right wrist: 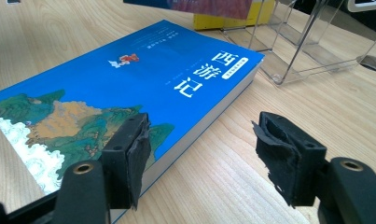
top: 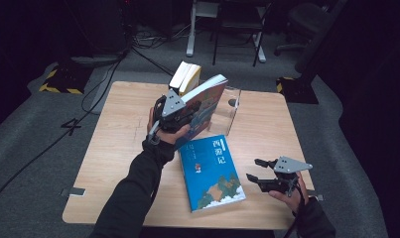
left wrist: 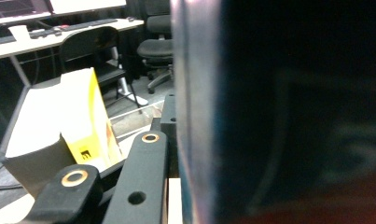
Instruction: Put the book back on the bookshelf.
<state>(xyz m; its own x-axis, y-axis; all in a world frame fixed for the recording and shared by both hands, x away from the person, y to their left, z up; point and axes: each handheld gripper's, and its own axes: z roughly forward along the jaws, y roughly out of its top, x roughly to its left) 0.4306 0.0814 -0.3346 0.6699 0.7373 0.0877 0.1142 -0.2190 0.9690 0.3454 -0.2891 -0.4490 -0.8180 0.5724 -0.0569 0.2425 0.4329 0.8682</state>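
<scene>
The wooden table (top: 118, 148) bears a clear stand (top: 227, 111) with 2 upright books (top: 185, 77) behind it. A blue book (top: 211, 171) lies flat near the front. The left gripper (top: 180, 113) clamps a second blue book (top: 205, 99), tilted above the table. The right gripper (top: 257, 171) hovers beside the flat book, jaws wide apart and empty

The left forearm (top: 138, 183) is reaching forward over the table, its hand (top: 164, 130) raised and wrapping the left gripper (top: 180, 111), whose jaws are probably pressing shut, though the close view is too crowded to be sure. The right hand (top: 289, 196) is resting low near the table's edge, keeping the right gripper (right wrist: 202, 154) level with its jaws standing wide apart.
</scene>
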